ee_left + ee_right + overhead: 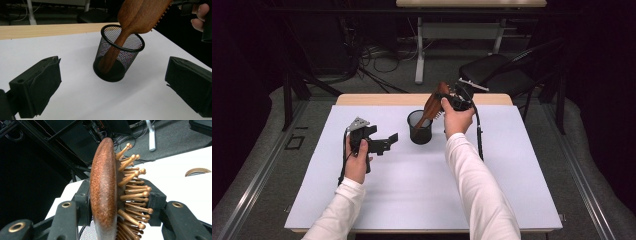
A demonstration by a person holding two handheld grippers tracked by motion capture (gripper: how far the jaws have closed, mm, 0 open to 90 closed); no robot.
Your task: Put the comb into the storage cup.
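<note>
A black mesh cup [419, 127] [117, 58] stands upright on the white table top. A brown wooden hairbrush [432, 106] [140, 17] [106, 192] leans in it, handle down inside the cup, head up and tilted to the right. My right gripper [451, 99] [117, 202] is shut on the brush head, one pad on the smooth back and one on the wooden bristles. My left gripper [387, 141] [110, 85] hovers left of the cup, open, with nothing between its jaws, facing the cup.
The white mat [412, 180] covers a wooden table [372, 99]. A black chair [502, 70] stands beyond the table's far right corner, and cables [377, 57] lie on the floor behind. A desk leg [419, 50] rises at the back.
</note>
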